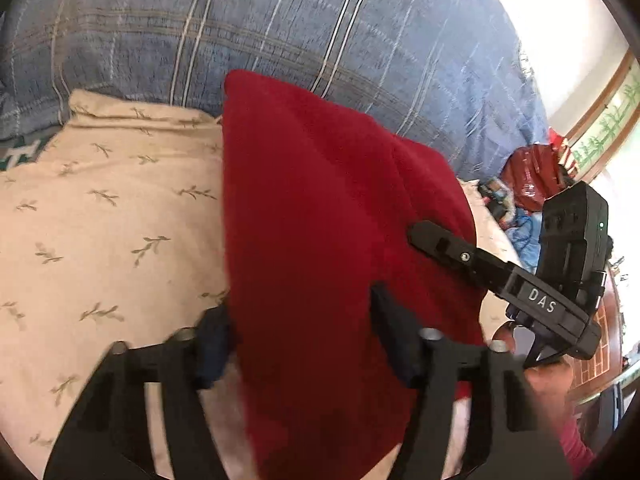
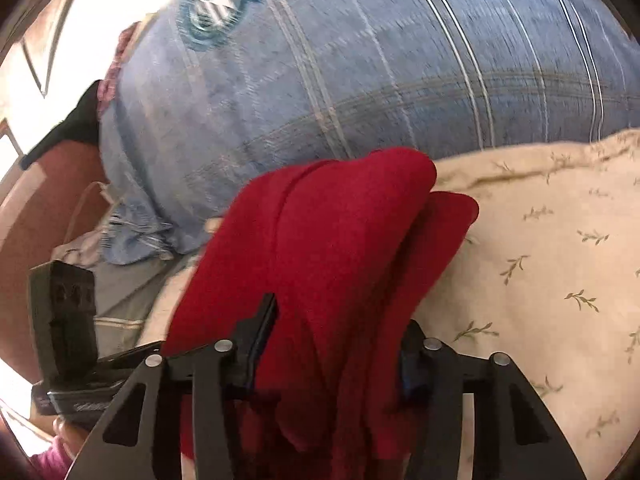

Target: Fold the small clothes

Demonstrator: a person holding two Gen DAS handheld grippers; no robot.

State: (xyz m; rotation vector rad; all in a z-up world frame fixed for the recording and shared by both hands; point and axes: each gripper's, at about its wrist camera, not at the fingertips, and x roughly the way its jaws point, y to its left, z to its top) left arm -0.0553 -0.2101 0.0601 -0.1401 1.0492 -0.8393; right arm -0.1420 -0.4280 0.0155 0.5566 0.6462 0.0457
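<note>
Both wrist views: a red garment [image 1: 320,208], bunched into thick folds, lies on a cream bedsheet with a leaf print [image 1: 100,216], in front of a blue plaid pillow [image 1: 280,32]. The left gripper [image 1: 304,344] straddles the near edge of the cloth, a finger on either side of the bundle; the blur hides whether the pads [image 1: 394,332] actually press it. The right gripper [image 2: 340,344] likewise has the red fabric bulging up between its fingers, and the cloth seems pinched there, though that contact too cannot be told for certain. In the left view the right gripper [image 1: 436,240] reaches across the far side of the garment, so the two tools stand close together on one bundle.

Judged step: taking hold of the garment's edge for a fold. To do it well, each gripper should catch a single layer near a corner rather than the whole bunch, and the two should draw apart so the cloth spreads flat on the sheet before it is doubled over. Lifting low keeps the loose folds from dragging. The risk is a thick, lopsided fold if several layers are gripped together
</note>
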